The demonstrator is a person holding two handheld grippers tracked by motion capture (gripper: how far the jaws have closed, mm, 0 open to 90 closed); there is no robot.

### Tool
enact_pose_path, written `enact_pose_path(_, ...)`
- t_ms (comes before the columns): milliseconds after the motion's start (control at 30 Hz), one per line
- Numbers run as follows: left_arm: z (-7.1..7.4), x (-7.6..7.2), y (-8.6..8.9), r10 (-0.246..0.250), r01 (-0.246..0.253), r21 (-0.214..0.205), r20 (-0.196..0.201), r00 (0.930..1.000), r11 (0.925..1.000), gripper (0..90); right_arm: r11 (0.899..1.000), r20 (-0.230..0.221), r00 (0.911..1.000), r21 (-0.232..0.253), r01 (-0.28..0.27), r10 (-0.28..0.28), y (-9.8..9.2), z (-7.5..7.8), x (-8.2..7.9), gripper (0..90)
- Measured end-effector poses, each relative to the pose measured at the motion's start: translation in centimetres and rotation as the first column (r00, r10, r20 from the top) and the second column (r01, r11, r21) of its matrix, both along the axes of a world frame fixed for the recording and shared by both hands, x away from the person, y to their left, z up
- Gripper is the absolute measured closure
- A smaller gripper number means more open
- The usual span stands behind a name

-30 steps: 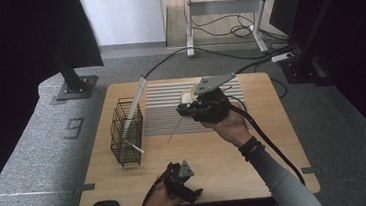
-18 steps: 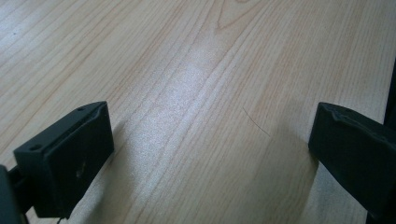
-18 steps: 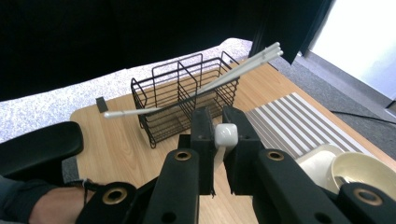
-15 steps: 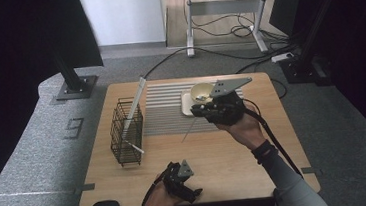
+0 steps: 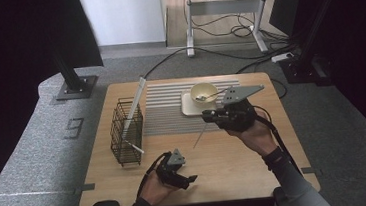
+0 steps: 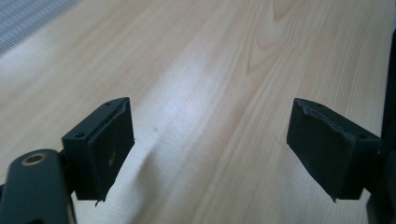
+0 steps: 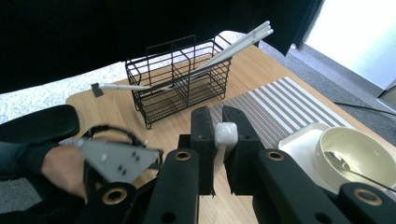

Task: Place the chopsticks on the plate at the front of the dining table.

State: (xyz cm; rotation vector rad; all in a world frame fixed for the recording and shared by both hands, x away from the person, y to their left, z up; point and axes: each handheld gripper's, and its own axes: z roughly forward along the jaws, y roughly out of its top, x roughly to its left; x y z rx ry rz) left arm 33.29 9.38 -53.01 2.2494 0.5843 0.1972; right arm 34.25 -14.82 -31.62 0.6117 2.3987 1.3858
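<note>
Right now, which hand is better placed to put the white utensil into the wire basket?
Right: its gripper is shut on the white utensil. The left gripper is open and empty, though nearer the wire basket.

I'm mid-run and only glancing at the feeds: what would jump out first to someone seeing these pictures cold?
First, the right gripper at mid-table, its jaws clamped on a white chopstick whose tip slants down toward the wooden table. Next, the black wire basket at the left, with white sticks leaning through it. Behind the right gripper, a cream bowl holding a metal spoon sits on a tray on the striped mat.
</note>
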Motion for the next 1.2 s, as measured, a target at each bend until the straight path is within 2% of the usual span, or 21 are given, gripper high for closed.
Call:
enact_pose_path(367, 2.1, 1.4, -1.1, -0.051, 0.055, -0.047, 0.076, 0.9958, 0.9974, 36.9, 0.999, -0.029, 0.9991, -0.018, -0.031, 0.03, 0.4, -1.5, -0.7, 82.4)
enact_pose_path(400, 2.2, 1.4, -1.3, -0.052, 0.056, -0.045, 0.086, 0.9949, 0.9974, 39.2, 0.999, -0.033, 0.9989, -0.021, -0.034, 0.034, 0.5, -1.6, -0.7, 82.4)
enact_pose_path(433, 2.5, 1.5, -1.5, -0.055, 0.06, -0.047, 0.104, 0.9931, 0.9971, 45.5, 0.999, -0.038, 0.9985, -0.027, -0.041, 0.039, 0.8, -1.8, -0.8, 82.4)
enact_pose_path(500, 2.6, 1.5, -1.5, -0.054, 0.06, -0.051, 0.111, 0.9924, 0.9969, 48.4, 0.999, -0.041, 0.9982, -0.03, -0.045, 0.044, 0.9, -1.9, -0.8, 82.4)
enact_pose_path(533, 2.8, 1.5, -1.5, -0.059, 0.066, -0.056, 0.114, 0.9917, 0.9963, 55.2, 0.998, -0.043, 0.9979, -0.031, -0.049, 0.047, 1.0, -2.0, -0.9, 82.4)
enact_pose_path(567, 2.8, 1.5, -1.6, -0.063, 0.071, -0.062, 0.117, 0.9911, 0.9956, 55.2, 0.998, -0.045, 0.9977, -0.033, -0.053, 0.051, 1.1, -2.0, -0.9, 82.4)
enact_pose_path(833, 2.8, 1.3, -1.8, -0.095, 0.105, -0.062, 0.141, 0.9854, 0.9925, 74.6, 0.997, -0.062, 0.9959, -0.047, -0.069, 0.066, 1.7, -2.5, -0.9, 82.4)
enact_pose_path(867, 2.8, 1.2, -1.8, -0.099, 0.109, -0.061, 0.144, 0.9846, 0.9922, 79.9, 0.996, -0.068, 0.9952, -0.049, -0.073, 0.07, 1.9, -2.6, -0.8, 82.4)
enact_pose_path(1100, 2.8, 0.8, -2.0, -0.118, 0.128, -0.05, 0.165, 0.9792, 0.9905, 84.6, 0.997, -0.075, 0.9951, -0.044, -0.069, 0.065, 1.9, -2.6, -0.6, 82.0)
enact_pose_path(1167, 2.8, 0.8, -2.1, -0.119, 0.13, -0.059, 0.155, 0.9807, 0.9898, 84.9, 0.997, -0.065, 0.9966, -0.047, -0.054, 0.051, 1.9, -2.6, -0.6, 75.3)
enact_pose_path(1200, 2.8, 0.8, -2.1, -0.119, 0.13, -0.062, 0.152, 0.9812, 0.9896, 84.9, 0.997, -0.065, 0.9966, -0.047, -0.054, 0.051, 1.9, -2.6, -0.6, 75.3)
